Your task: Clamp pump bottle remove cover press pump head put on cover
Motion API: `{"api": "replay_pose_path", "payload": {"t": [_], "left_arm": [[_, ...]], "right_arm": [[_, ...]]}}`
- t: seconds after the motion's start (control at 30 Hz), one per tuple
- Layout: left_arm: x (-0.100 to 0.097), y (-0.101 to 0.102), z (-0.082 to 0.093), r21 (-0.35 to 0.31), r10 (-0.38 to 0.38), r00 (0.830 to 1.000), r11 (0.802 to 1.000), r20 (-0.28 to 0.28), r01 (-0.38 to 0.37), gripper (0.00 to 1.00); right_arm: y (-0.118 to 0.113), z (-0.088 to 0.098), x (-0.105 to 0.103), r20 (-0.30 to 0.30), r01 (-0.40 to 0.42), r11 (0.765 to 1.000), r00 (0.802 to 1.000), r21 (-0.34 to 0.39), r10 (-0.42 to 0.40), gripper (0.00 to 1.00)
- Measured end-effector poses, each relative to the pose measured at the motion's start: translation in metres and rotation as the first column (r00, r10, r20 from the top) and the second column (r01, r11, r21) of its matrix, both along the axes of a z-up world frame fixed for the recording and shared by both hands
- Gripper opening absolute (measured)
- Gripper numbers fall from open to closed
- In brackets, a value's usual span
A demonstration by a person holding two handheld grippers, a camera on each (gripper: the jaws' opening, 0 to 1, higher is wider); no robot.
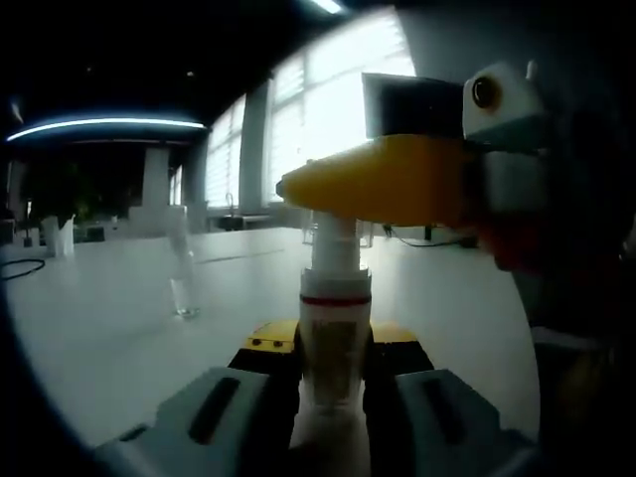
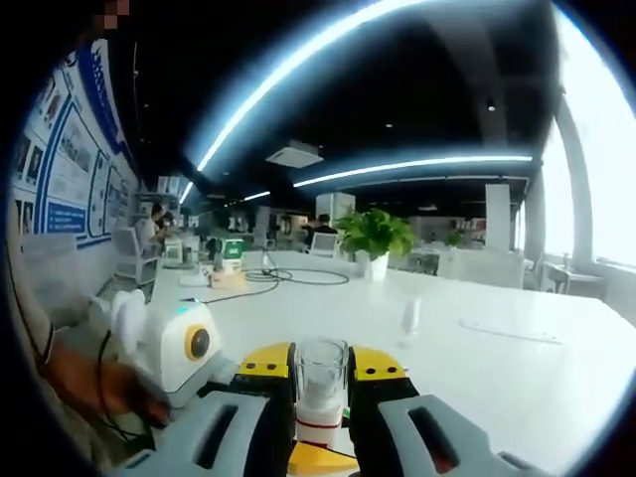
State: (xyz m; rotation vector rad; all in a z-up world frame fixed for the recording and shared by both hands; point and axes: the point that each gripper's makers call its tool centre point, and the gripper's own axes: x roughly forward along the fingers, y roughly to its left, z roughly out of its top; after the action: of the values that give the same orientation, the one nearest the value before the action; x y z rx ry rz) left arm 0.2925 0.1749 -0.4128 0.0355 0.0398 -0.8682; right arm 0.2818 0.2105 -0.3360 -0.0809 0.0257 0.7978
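Left gripper (image 1: 333, 383) jaws clamped on the pump bottle (image 1: 335, 328) neck; bottle base hidden below. Right gripper (image 2: 321, 393) jaws closed on the clear cover (image 2: 321, 373), above the yellow pump head (image 1: 383, 179). White tabletop (image 1: 119, 318), dim office, bright windows (image 1: 328, 129).

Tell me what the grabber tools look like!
The left gripper has pale grey jaws with dark slots, black inner sides and yellow blocks at the far end. The right gripper looks the same: grey slotted jaws, black inside, yellow blocks bearing small black marks.
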Motion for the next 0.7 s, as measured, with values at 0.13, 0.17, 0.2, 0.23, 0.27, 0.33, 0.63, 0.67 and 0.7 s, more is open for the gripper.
{"api": "replay_pose_path", "payload": {"t": [0.13,0.17,0.2,0.23,0.27,0.33,0.63,0.67,0.7], "left_arm": [[-0.001,0.0,0.0,0.002,0.0,1.0,1.0,0.004,0.0,0.14],[-0.001,0.0,0.0,0.002,-0.001,1.0,1.0,0.004,0.001,0.14],[-0.001,-0.001,0.001,0.002,-0.001,1.0,1.0,0.004,0.001,0.14],[-0.001,0.0,0.001,0.001,0.0,1.0,1.0,0.004,0.0,0.14],[-0.001,0.0,0.001,0.001,0.0,1.0,1.0,0.003,0.0,0.14],[-0.002,0.0,0.001,0.0,0.001,1.0,1.0,0.002,-0.001,0.14],[-0.003,-0.001,0.002,0.004,0.001,1.0,1.0,0.009,-0.001,0.14],[-0.003,-0.001,0.002,0.003,0.001,1.0,1.0,0.008,-0.001,0.14],[-0.003,-0.001,0.002,0.002,0.002,1.0,1.0,0.007,-0.002,0.14]], "right_arm": [[-0.001,0.004,0.0,0.005,0.001,1.0,1.0,0.013,-0.001,0.15],[-0.001,0.006,-0.001,0.009,0.0,1.0,1.0,0.015,0.0,0.15],[-0.001,0.008,-0.002,0.013,-0.001,1.0,1.0,0.017,0.001,0.15],[-0.001,0.011,-0.002,0.016,-0.002,1.0,1.0,0.023,0.002,0.15],[-0.001,0.013,-0.002,0.018,-0.003,1.0,1.0,0.029,0.002,0.15],[-0.003,0.016,-0.002,0.025,0.002,0.999,1.0,0.035,-0.003,0.15],[-0.022,0.032,0.002,0.06,0.05,0.997,0.997,0.063,-0.054,0.15],[-0.025,0.032,0.004,0.06,0.059,0.996,0.996,0.065,-0.063,0.15],[-0.028,0.032,0.005,0.058,0.067,0.996,0.996,0.065,-0.071,0.15]]}}
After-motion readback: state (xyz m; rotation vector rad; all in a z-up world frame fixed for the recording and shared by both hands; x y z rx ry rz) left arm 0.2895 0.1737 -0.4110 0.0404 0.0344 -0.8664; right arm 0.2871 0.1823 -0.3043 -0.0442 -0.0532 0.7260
